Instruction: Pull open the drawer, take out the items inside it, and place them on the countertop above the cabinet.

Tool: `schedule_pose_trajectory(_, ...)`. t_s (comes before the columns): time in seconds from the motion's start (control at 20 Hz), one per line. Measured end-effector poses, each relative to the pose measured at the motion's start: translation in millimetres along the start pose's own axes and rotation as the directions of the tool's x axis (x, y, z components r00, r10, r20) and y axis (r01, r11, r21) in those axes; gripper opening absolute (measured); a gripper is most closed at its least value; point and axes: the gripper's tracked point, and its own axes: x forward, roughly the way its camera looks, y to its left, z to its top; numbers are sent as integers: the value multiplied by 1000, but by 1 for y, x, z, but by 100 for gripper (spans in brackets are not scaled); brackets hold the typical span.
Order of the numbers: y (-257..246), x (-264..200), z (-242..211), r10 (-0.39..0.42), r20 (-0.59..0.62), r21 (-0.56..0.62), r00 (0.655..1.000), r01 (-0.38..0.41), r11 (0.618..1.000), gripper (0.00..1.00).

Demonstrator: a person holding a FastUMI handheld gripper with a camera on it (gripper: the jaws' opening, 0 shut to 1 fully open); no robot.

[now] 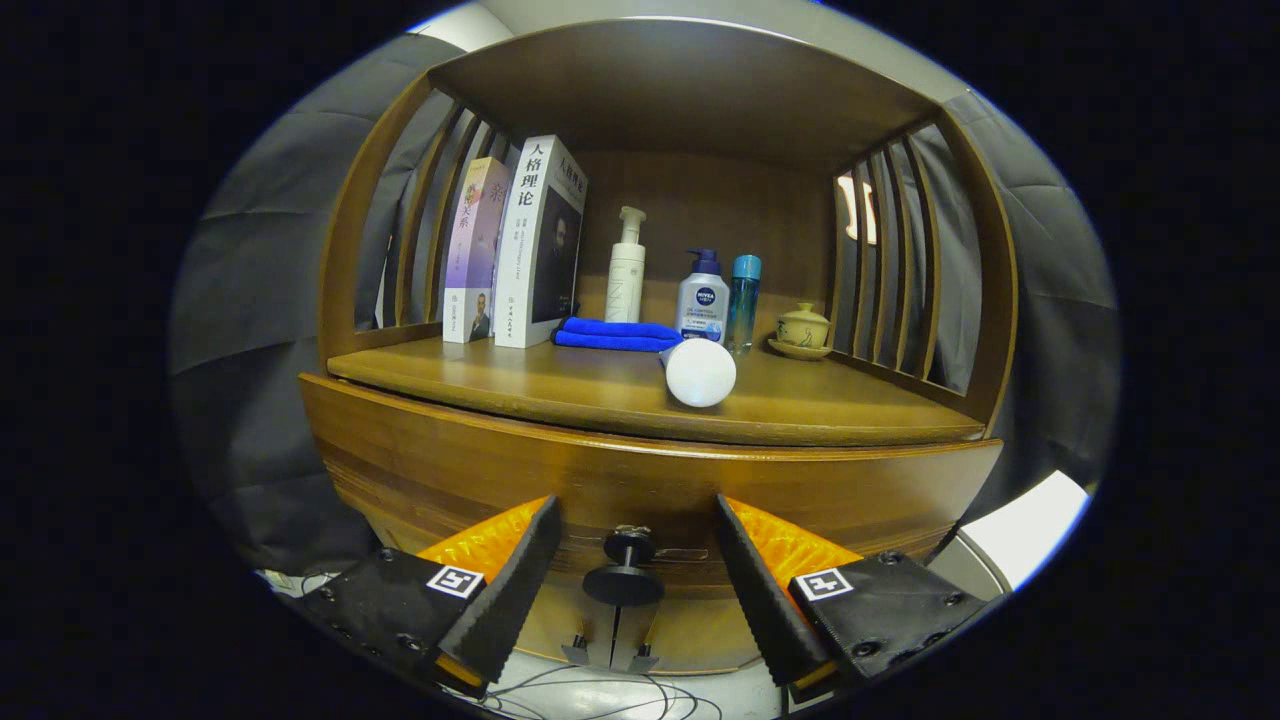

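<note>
Gripper (pixel 632 560) open astride knob (pixel 624 580); drawer (pixel 640 490) closed.

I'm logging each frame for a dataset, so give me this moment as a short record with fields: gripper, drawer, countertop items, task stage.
gripper: gripper open, fingers either side of the drawer knob, not touching it
drawer: drawer front looks closed
countertop: two books standing; folded blue cloth; white pump bottle; blue-capped pump bottle; slim blue bottle; lidded cup on saucer; white bottle lying down, nearest the front edge
stage: drawer not yet pulled
</note>
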Motion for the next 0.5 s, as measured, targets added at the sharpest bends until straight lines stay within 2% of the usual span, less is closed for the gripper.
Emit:
schedule_pose_trajectory(0.35, 4, 9, 2, 16, 15, 4, 1000, -16, 1000, 97)
schedule_pose_trajectory(0.5, 2, -5, 2, 19, 11, -35, 1000, -19, 999, 98)
